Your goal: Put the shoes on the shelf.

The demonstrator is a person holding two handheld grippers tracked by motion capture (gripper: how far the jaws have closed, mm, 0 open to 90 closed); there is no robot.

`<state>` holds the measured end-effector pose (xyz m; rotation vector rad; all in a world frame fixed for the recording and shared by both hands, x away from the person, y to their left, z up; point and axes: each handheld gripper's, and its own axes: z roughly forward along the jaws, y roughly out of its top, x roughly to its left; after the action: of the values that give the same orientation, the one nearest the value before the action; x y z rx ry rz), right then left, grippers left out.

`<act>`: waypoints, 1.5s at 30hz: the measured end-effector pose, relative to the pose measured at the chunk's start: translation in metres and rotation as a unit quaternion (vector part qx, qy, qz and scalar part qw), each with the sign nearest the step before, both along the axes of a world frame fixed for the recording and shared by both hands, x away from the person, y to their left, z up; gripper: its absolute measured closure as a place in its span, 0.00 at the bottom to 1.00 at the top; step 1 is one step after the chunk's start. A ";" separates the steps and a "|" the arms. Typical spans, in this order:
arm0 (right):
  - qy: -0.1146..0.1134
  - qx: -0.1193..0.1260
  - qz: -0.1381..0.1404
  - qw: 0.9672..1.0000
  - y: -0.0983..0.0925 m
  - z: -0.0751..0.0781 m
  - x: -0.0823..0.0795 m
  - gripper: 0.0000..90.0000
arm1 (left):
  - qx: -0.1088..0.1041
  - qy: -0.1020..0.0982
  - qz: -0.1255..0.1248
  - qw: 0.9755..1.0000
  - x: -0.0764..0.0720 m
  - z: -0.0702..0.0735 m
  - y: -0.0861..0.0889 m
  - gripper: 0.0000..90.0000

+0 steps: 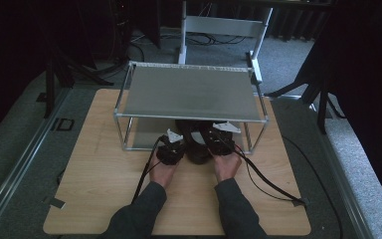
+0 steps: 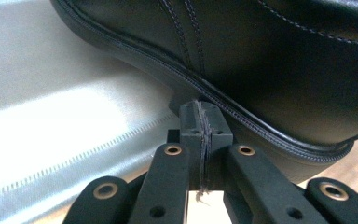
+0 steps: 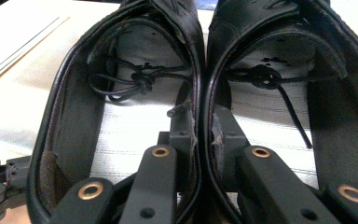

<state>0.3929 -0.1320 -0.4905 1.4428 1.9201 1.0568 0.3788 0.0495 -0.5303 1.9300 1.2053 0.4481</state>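
Under the lower level of a metal-framed shelf rack point(image 1: 191, 92), at its near edge on the wooden table point(image 1: 104, 174), sits a pair of black leather shoes point(image 1: 197, 144), side by side and touching, their heels toward the person. From the right gripper view the openings of both shoes face up: pale ribbed insoles, dark linings, and black laces tied in small knots lying loose inside each one. The left shoe point(image 3: 121, 93) and right shoe point(image 3: 284, 84) press together along their inner walls. The right gripper point(image 3: 203, 133) has one jaw inside each shoe, and the two adjoining walls are pinched between them, so it is clamped on the pair. In the left gripper view the smooth black upper of the shoe shows a double row of stitching and a stitched welt above a dark sole. The left gripper point(image 2: 200, 126) sits against that sole edge, its jaws pressed fully together with a thin dark thread caught between them and nothing else held. Both hands point(image 1: 165, 172) rest on the table just behind the shoes, cables point(image 1: 268, 181) trailing back.
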 end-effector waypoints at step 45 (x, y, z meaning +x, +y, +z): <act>-0.110 0.018 -0.012 0.994 -0.002 0.017 -0.009 0.44 | 0.031 0.014 0.029 0.999 0.043 -0.014 -0.004 0.88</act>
<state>0.3844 -0.1338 -0.4739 1.3057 1.7330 1.1902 0.4222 0.0454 -0.5442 1.9640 1.2819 0.4946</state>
